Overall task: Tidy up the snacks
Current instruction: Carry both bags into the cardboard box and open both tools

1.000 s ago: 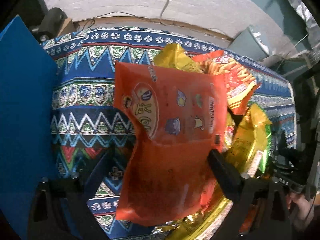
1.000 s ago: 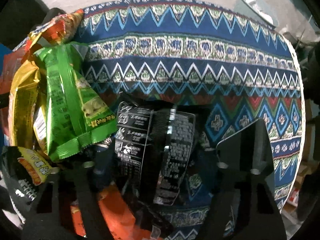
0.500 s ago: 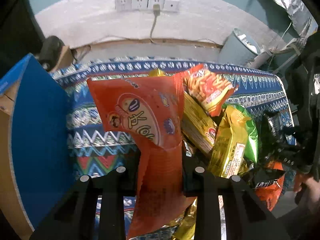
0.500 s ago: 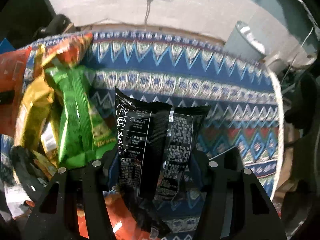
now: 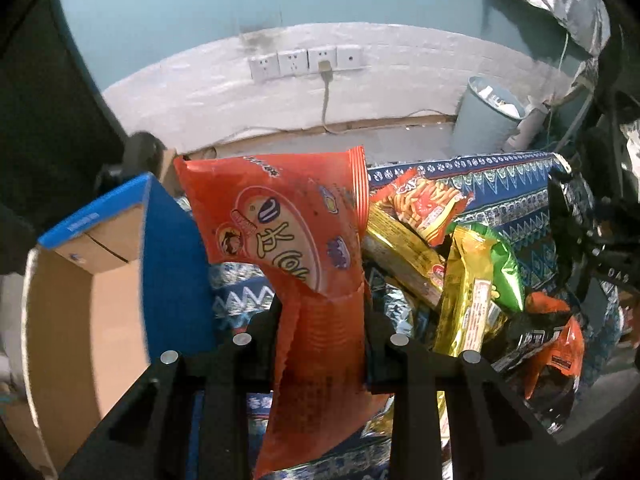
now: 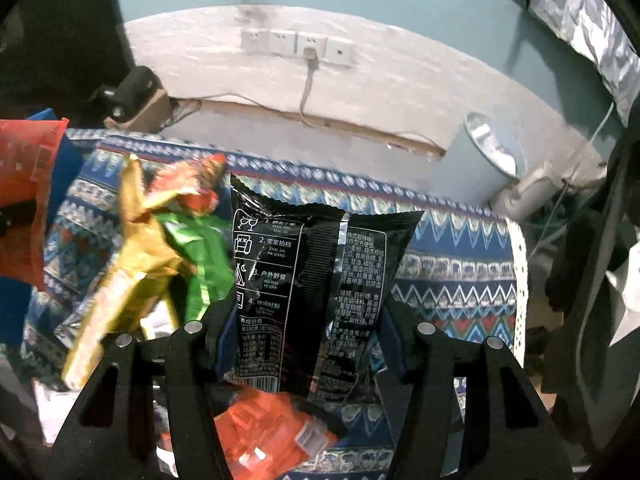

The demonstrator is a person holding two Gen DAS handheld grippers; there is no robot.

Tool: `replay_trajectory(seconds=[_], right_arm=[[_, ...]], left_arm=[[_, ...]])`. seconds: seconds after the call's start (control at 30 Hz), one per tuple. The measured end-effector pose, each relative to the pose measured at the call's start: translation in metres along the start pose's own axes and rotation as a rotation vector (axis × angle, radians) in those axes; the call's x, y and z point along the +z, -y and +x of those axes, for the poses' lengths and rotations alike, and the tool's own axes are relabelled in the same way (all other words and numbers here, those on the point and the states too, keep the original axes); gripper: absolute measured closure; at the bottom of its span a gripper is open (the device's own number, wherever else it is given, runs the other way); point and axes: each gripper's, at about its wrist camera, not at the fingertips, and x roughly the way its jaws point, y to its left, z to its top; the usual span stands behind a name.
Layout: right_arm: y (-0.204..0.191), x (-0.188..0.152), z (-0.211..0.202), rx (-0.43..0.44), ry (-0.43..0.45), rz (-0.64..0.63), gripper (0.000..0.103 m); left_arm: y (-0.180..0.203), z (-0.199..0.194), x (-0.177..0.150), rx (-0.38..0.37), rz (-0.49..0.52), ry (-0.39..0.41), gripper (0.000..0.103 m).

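Lifting both packets higher than half a second ago, you now have more wall and the socket strip [image 5: 306, 62] in both views, and the patterned cloth of the desk [image 5: 516, 184] sits lower in frame. Your left gripper [image 5: 320, 320] has its fingers [image 5: 262, 330] clamped on the lower part of the orange snack bag [image 5: 280, 232]; the bag stands upright, long axis vertical, printed face toward the camera, its top seal level with the far edge of the desk and leaning slightly left. It hangs in the air just beside the open cardboard box [image 5: 80, 300] with blue outer walls, which now shows more of its brown interior than before. To the right lies the heap of gold, green and red snack packs [image 5: 460, 264] on the cloth. Your right gripper [image 6: 308, 332] pinches the black snack packet [image 6: 316, 272] between closed fingers [image 6: 224, 320]; it too stands upright, back label facing you, above another orange pack [image 6: 272, 428] lying below
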Motion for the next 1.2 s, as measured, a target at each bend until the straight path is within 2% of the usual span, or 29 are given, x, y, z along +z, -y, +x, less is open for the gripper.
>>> replay_trajectory(seconds=[0.47, 0.77, 1.2], right_arm=[[-0.046, 0.009, -0.042, 0.105, 0.08, -0.061, 0.045], [-0.091, 0.02, -0.064, 0.176, 0.115, -0.116, 0.045], [-0.171, 0.042, -0.076, 0.286, 0.126, -0.206, 0.045]], left_arm=[[-0.002, -0.062, -0.011, 0.101, 0.092, 0.137, 0.073], [-0.029, -0.089, -0.024, 0.146, 0.07, 0.179, 0.073], [-0.082, -0.102, -0.051, 0.196, -0.005, 0.18, 0.073]])
